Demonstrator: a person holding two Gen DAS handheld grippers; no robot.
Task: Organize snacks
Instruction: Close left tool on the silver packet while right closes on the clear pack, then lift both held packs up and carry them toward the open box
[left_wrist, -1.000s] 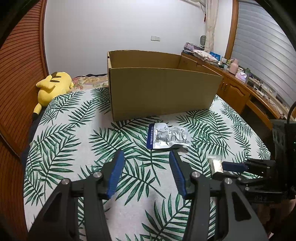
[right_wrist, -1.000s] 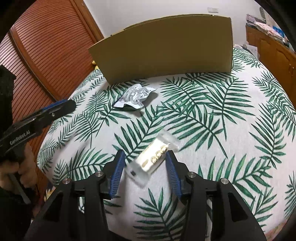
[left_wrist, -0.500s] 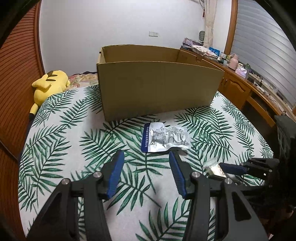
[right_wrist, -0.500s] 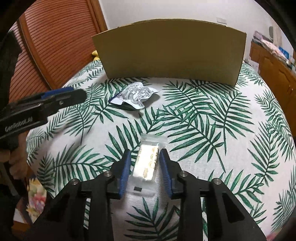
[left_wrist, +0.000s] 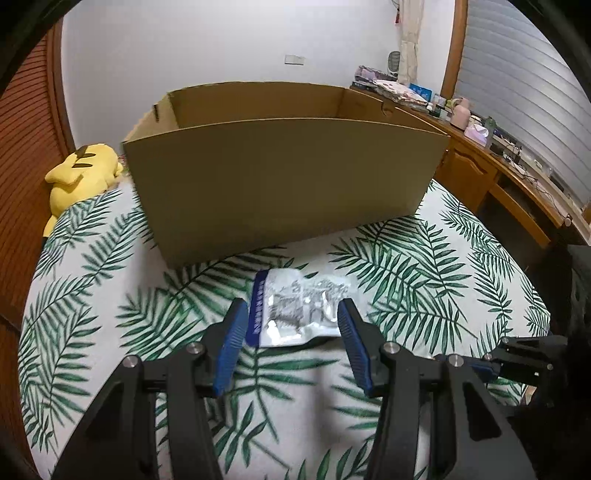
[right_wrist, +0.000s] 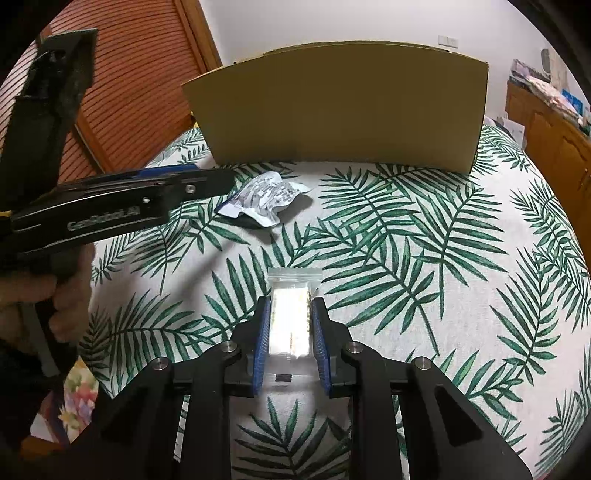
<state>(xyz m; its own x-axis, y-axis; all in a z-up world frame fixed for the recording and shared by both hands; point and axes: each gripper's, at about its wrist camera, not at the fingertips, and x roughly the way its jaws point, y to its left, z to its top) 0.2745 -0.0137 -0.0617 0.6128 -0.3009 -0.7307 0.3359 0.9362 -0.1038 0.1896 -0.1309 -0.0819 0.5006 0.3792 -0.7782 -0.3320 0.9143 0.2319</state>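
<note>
on the palm-print bedspread (right_wrist: 424, 229), our right gripper (right_wrist: 290, 332) has just closed, clamped on a clear snack packet (right_wrist: 290, 317); our left gripper (left_wrist: 291, 332) hangs apart over a silver pouch (left_wrist: 299, 314) before the cardboard box (left_wrist: 280, 177).

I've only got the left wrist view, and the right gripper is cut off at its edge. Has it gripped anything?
Observer: Yes. The right gripper has just been closing and is shut on a clear packet of pale snacks.
Operator: How does the packet sit in it?
Observer: Lengthwise; its sealed end sticks out past the gripper's tip, toward the cardboard box.
Operator: Anything lying between?
Observer: Only leaf-print cover straight ahead; the silver pouch lies off to the left.
</note>
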